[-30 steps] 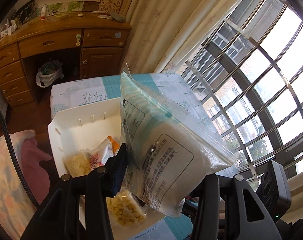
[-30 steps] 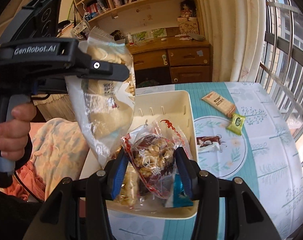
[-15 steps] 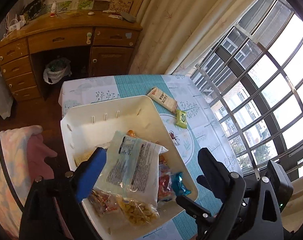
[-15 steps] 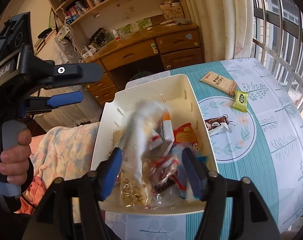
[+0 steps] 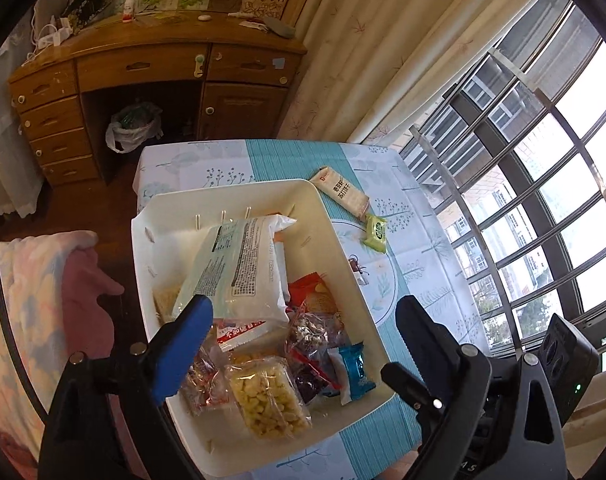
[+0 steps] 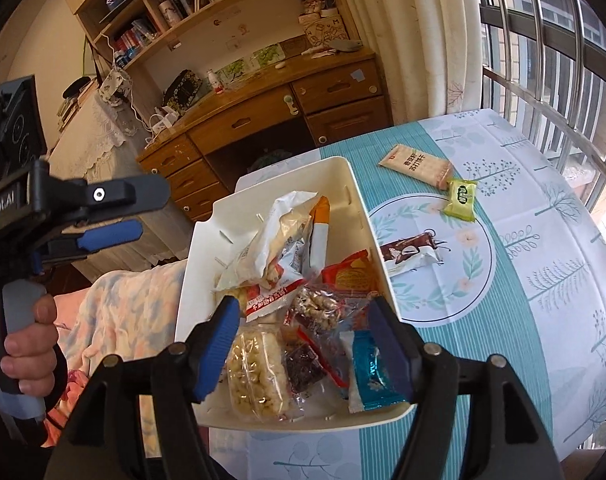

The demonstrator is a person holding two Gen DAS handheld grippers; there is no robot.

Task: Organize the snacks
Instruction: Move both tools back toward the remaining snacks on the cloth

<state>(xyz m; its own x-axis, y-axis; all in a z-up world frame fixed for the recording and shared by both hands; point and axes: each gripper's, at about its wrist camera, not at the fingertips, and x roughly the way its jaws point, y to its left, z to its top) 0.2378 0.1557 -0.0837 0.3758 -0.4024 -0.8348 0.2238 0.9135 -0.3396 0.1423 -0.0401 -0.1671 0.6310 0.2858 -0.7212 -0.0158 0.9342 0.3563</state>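
A white bin (image 5: 159,208) on the table holds several snack packets. A large clear bag of white contents (image 5: 243,268) lies across them, seen crumpled in the right wrist view (image 6: 271,240). My left gripper (image 5: 303,312) hangs open and wide above the bin, with nothing between its fingers; it also shows at the left (image 6: 143,212). My right gripper (image 6: 303,308) is open over the bin's near end, above a clear nut packet (image 6: 319,304) and not touching it. A tan biscuit pack (image 6: 417,164), a small green pack (image 6: 460,200) and a brown-and-white bar (image 6: 409,254) lie on the tablecloth.
A hand (image 6: 27,344) grips the left gripper's handle. A pastel blanket (image 5: 31,280) lies left of the table. Beyond stand a wooden desk (image 5: 151,64), a curtain (image 5: 383,52) and a barred window (image 5: 543,184). The patterned tablecloth (image 6: 543,280) stretches right of the bin.
Both grippers opened. The left let go of the large clear bag, which dropped into the bin. The right released the nut packet, which now lies in the bin.
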